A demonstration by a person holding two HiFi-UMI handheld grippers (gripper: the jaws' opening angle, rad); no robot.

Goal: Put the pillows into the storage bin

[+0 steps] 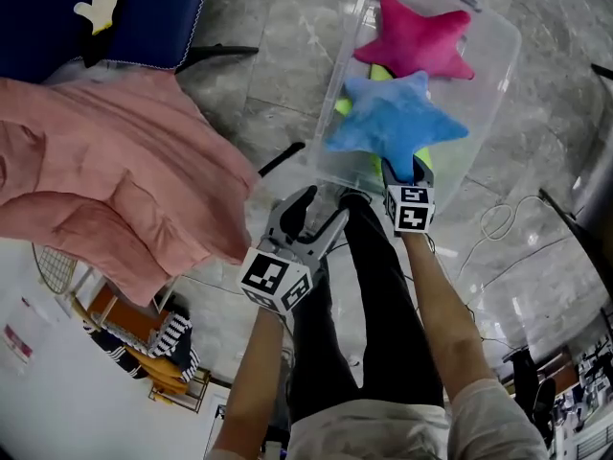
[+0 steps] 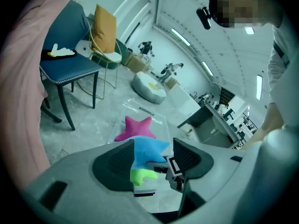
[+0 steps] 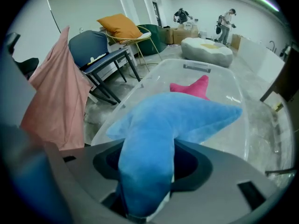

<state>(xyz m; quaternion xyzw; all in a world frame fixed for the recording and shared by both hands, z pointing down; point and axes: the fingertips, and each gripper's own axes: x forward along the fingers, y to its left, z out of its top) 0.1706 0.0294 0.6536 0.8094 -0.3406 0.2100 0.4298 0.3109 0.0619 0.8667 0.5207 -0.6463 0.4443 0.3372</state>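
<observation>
- Green pillow (image 1: 342, 106) mostly hidden under the blue star (image 1: 393, 123); only slivers show.
- Right gripper (image 1: 402, 172) pads hidden by plush in its own view; the jaws are clamped on the blue star's 6 o'clock arm.
- Rest of the blue star spreads beyond the fingertips towards 12 o'clock, over the near half of the bin (image 1: 490, 94). Can't tell if it rests on the green pillow.
- Pink star (image 1: 417, 36) lies in the bin's far end, at 12 o'clock from the blue star.
- Left gripper (image 1: 321, 211) at 8 o'clock from the right one, outside the bin; jaws apart, nothing between them.
- Cloth (image 1: 105, 171) at 9 o'clock, cut off by the frame edge.
</observation>
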